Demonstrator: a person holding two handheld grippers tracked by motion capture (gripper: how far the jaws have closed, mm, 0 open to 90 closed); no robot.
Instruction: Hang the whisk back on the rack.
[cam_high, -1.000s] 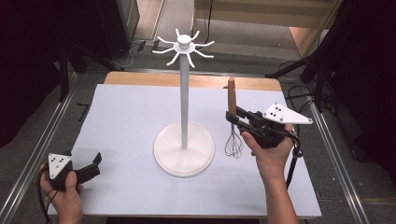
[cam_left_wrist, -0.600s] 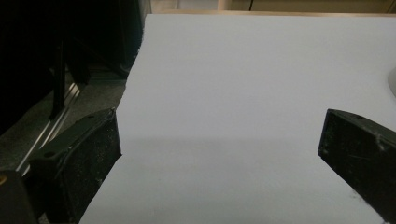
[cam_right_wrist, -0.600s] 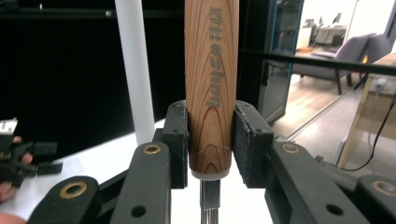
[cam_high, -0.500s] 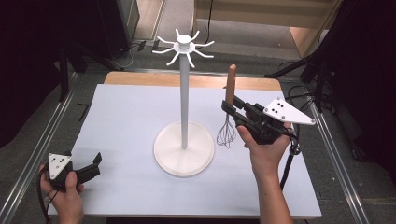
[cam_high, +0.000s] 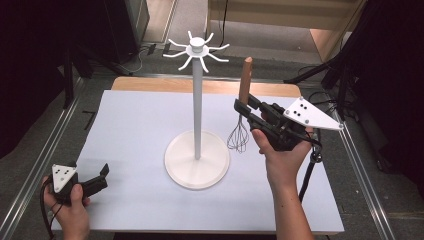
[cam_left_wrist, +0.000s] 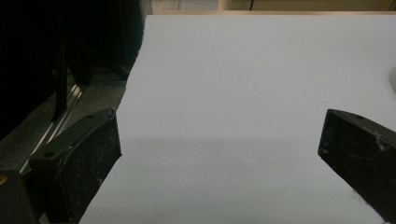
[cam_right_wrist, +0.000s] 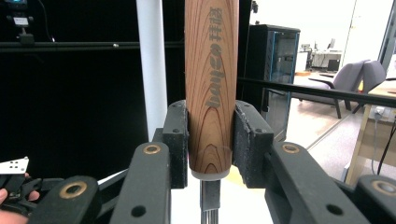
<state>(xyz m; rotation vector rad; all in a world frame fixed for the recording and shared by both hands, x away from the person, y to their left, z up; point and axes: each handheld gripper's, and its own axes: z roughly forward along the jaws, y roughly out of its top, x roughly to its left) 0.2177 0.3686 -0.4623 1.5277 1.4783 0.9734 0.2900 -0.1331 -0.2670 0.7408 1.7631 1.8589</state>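
The right gripper (cam_high: 243, 111) sits right of centre in the high view, its jaws closed on the lower end of the wooden handle of a whisk (cam_high: 241, 113). The whisk is held upright and lifted, handle up, its wire loops hanging just above the bench (cam_high: 130, 125) and just to the right of the round base of the white hook stand (cam_high: 198, 107). In the right gripper view the handle (cam_right_wrist: 211, 88) fills the centre between the 2 jaw pads, with the stand's pole (cam_right_wrist: 151, 65) behind it at upper left.

Judging by this, picking up the whisk is done; hanging it on 1 of the curved hooks at the stand's top is not yet done, and the handle tip is below that crown of hooks.

The left gripper (cam_high: 97, 179) rests at the lower left of the high view, held low over the bench; its jaws stand wide apart with nothing between them in the left gripper view.

Writing runs lengthwise along the handle in the right gripper view: Latin letters that look like "bayco", followed by characters too unclear to read.
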